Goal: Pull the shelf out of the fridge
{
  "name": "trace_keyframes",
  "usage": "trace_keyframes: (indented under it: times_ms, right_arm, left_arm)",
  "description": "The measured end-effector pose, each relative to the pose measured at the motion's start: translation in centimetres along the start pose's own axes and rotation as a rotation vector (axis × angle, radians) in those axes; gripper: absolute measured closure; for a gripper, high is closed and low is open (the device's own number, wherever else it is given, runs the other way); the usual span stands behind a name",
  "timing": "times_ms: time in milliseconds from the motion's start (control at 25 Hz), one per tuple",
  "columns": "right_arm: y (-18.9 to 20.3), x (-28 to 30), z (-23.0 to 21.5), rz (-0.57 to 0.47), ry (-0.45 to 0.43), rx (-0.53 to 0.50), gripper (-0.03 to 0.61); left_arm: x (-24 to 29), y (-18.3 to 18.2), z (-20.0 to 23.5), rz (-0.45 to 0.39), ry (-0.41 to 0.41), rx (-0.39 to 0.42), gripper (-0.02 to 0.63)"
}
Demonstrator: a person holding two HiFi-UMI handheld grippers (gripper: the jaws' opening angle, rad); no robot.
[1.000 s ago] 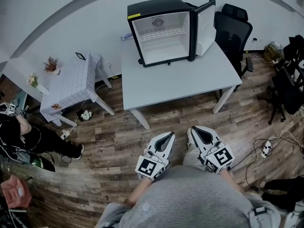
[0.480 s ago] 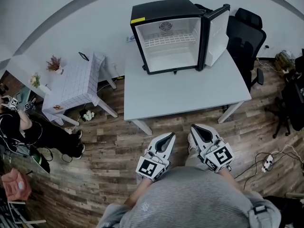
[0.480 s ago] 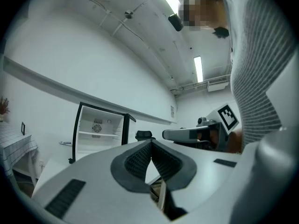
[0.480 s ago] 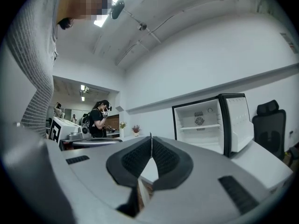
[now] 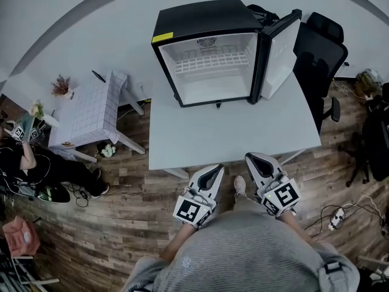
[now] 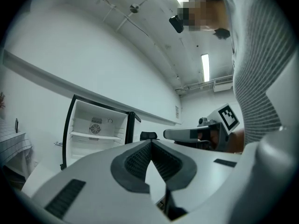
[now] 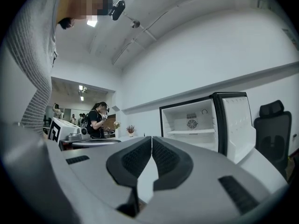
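Note:
A small black fridge (image 5: 206, 50) stands at the far end of a white table (image 5: 231, 132) with its door (image 5: 279, 53) swung open to the right. Inside, a white wire shelf (image 5: 213, 62) sits about halfway up; it also shows as a thin white shelf (image 6: 95, 136) and shelf (image 7: 191, 132) in the gripper views. My left gripper (image 5: 216, 168) and right gripper (image 5: 249, 157) are both shut and empty, held side by side at the table's near edge, far from the fridge.
A black office chair (image 5: 319, 56) stands right of the fridge door. A small white side table (image 5: 88, 111) with plants is at the left, and a person (image 5: 42, 172) sits on the floor beside it. Cables (image 5: 340, 215) lie on the wood floor at right.
The view has closed in on the table: the fridge looks larger and nearer, and both grippers now reach the table's near edge. Both stay shut.

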State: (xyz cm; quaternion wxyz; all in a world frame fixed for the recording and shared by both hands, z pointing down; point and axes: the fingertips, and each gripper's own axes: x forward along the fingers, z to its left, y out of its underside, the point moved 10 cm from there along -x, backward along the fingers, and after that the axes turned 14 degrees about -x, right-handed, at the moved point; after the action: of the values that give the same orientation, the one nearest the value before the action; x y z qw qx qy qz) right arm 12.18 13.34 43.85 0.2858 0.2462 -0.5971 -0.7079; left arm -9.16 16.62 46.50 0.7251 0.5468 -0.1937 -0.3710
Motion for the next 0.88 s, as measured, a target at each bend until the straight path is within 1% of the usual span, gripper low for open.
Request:
trace_keyframes:
  times_ms: [80,240,320,480,560,680,760,880]
  right_arm:
    - [0.0,0.8,-1.8,-0.001,-0.002,0.000,0.565]
    - [0.1,2.0,-5.3,-0.011,-0.001,0.000,0.565]
    - [0.1,2.8,-7.0,-0.021,-0.004,-0.004,0.565]
    - [0.4,4.3,-10.1,-0.038,-0.014,-0.009,0.565]
    - [0.5,5.0,-11.3,-0.046,-0.022,-0.009,0.565]
    - [0.8,6.4,-13.0,-0.050,-0.045,-0.011,0.565]
    - [0.9,7.5,-13.9,-0.052,-0.070,-0.010,0.565]
    - [1.0,8.9,-14.9,-0.058,-0.111,-0.013,0.565]
  left_arm:
    - [2.0,-0.5,0.6,-0.007,0.001,0.007,0.603]
    - [5.4,-1.0,1.4,0.005,-0.006,0.015,0.603]
    - [6.8,-1.0,2.1,0.018,-0.018,0.019,0.603]
    - [9.7,-1.3,3.2,0.004,-0.037,0.032,0.603]
    - [10.7,-1.2,3.8,0.013,-0.052,0.035,0.603]
    - [12.3,-1.3,4.8,0.015,-0.073,0.039,0.603]
    - [13.4,-1.7,5.3,-0.003,-0.082,0.045,0.603]
    - [14.4,-1.8,6.2,0.005,-0.112,0.047,0.603]
